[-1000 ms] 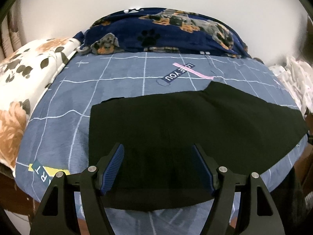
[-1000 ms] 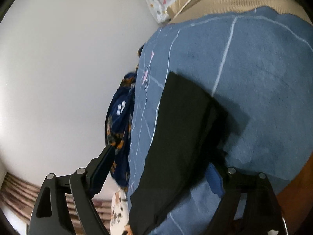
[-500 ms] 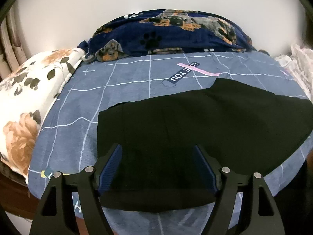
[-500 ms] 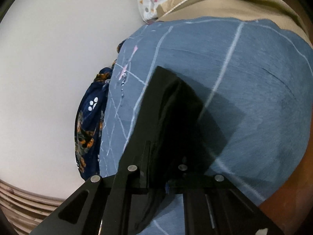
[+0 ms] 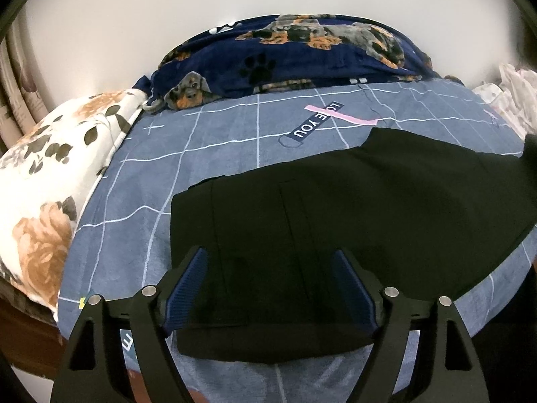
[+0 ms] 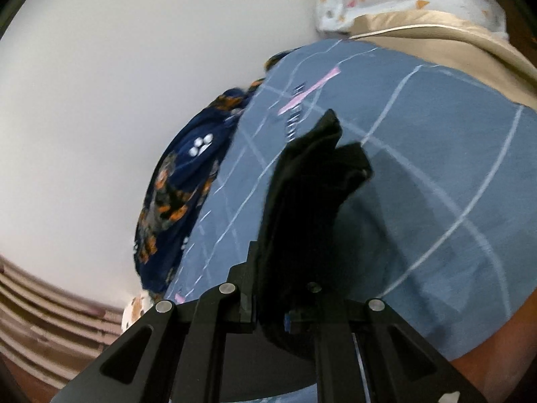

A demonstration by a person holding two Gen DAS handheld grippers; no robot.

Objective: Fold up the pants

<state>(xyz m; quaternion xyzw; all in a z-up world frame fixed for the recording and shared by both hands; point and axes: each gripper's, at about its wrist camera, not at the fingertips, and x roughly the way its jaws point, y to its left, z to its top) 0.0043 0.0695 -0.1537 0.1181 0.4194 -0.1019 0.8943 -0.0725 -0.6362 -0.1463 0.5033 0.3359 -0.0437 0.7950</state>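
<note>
Black pants (image 5: 335, 215) lie flat across a blue checked bedsheet (image 5: 214, 147), waist end to the left, legs running right. My left gripper (image 5: 270, 288) is open and hovers over the waist end near the bed's front edge, holding nothing. My right gripper (image 6: 278, 302) is shut on the leg end of the pants (image 6: 308, 201) and holds that end lifted off the sheet (image 6: 436, 168), the fabric bunched and standing up. The right gripper's fingertips are hidden by the cloth.
A navy dog-print blanket (image 5: 302, 53) is heaped at the back by the white wall. A floral pillow (image 5: 50, 174) lies at the left. White patterned cloth (image 5: 513, 90) sits at the right. A tan cover (image 6: 436, 47) borders the sheet.
My right gripper closed on the pants' leg end and lifted it off the sheet. My left gripper stayed open and shifted slightly over the waist.
</note>
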